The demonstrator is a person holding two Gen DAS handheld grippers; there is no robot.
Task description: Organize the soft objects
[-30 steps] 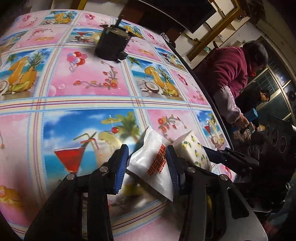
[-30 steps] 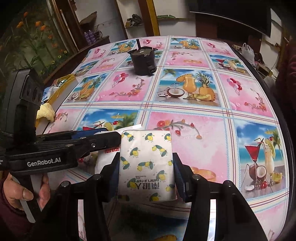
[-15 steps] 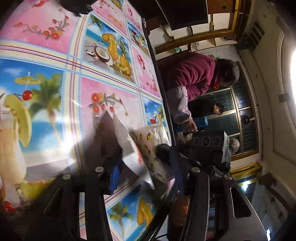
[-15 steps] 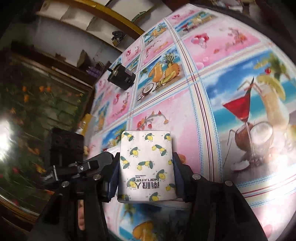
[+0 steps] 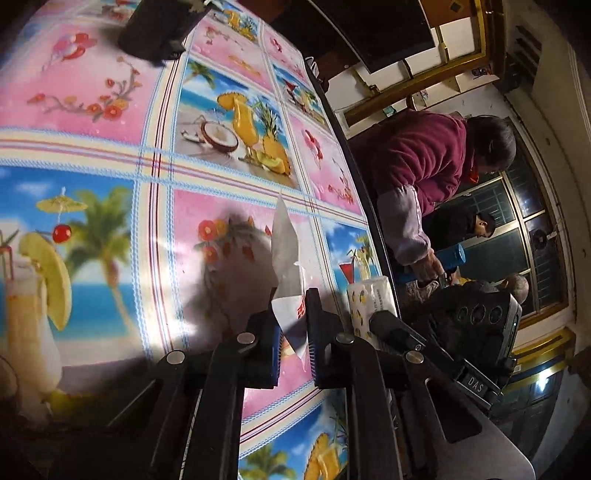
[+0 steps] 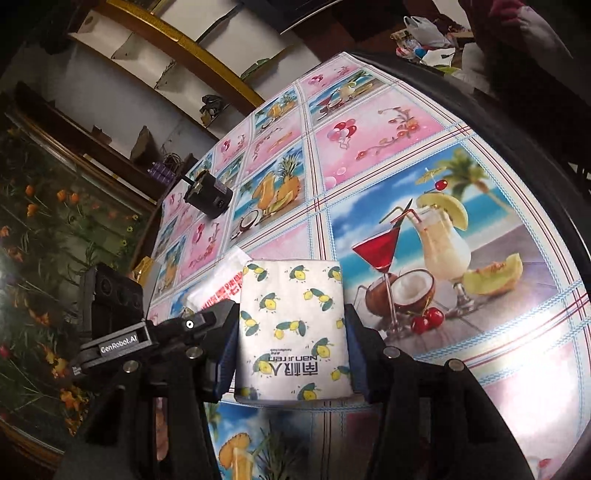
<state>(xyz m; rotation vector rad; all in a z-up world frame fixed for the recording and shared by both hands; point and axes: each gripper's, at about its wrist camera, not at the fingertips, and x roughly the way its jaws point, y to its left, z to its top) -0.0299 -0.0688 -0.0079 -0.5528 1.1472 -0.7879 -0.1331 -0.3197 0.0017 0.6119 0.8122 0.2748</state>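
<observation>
A flat white packet with red print point(image 5: 285, 254) stands edge-on above the fruit-print tablecloth point(image 5: 110, 110), pinched low down by my left gripper point(image 5: 293, 332), which is shut on it. The right wrist view shows the same white packet point(image 6: 221, 291) just left of a lemon-print tissue pack point(image 6: 291, 328). My right gripper point(image 6: 291, 325) is shut on that pack, one pad on each side. The left wrist view catches the tissue pack point(image 5: 365, 302) close to the right of the left gripper's fingers. Both items hang side by side near the table's edge.
A black device point(image 6: 208, 197) sits further back on the table. A person in a maroon jacket point(image 5: 424, 166) bends over beyond the table's dark rim point(image 5: 351, 147). Plastic bags point(image 6: 424, 33) lie past the far end. A yellow box point(image 6: 142, 266) sits at the left edge.
The left jaws have closed onto the white packet, which now stands edge-on. Both grippers have rolled and shifted across the table. The right grip on the tissue pack is unchanged.
</observation>
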